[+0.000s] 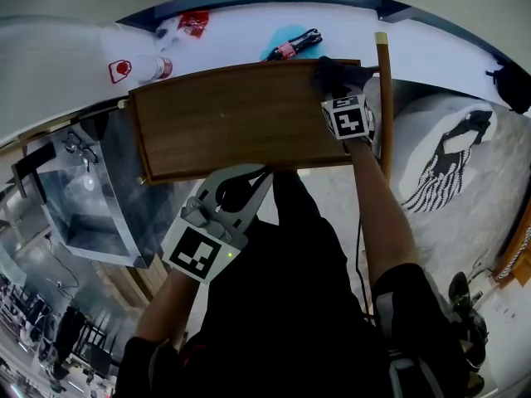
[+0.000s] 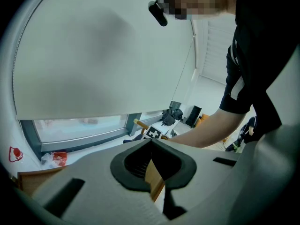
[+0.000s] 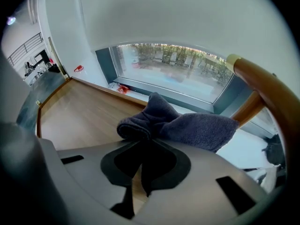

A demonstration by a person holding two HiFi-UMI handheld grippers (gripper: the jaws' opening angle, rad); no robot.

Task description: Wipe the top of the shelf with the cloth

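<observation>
The brown wooden shelf top (image 1: 241,118) fills the middle of the head view. My right gripper (image 1: 338,88) rests over its far right corner, shut on a dark grey cloth (image 1: 336,73). In the right gripper view the cloth (image 3: 187,125) bunches out beyond the shut jaws of the right gripper (image 3: 147,142) and lies on the wood (image 3: 79,116). My left gripper (image 1: 247,179) hovers at the shelf's near edge, jaws shut and empty. In the left gripper view, the left gripper (image 2: 151,143) shows its tips meeting, with a strip of wood visible behind.
A round wooden post (image 1: 384,98) stands just right of the shelf. Beyond the shelf, a white sill holds a bottle (image 1: 143,69), red packets (image 1: 193,23) and a blue item (image 1: 290,44). A glass case (image 1: 83,197) sits to the left.
</observation>
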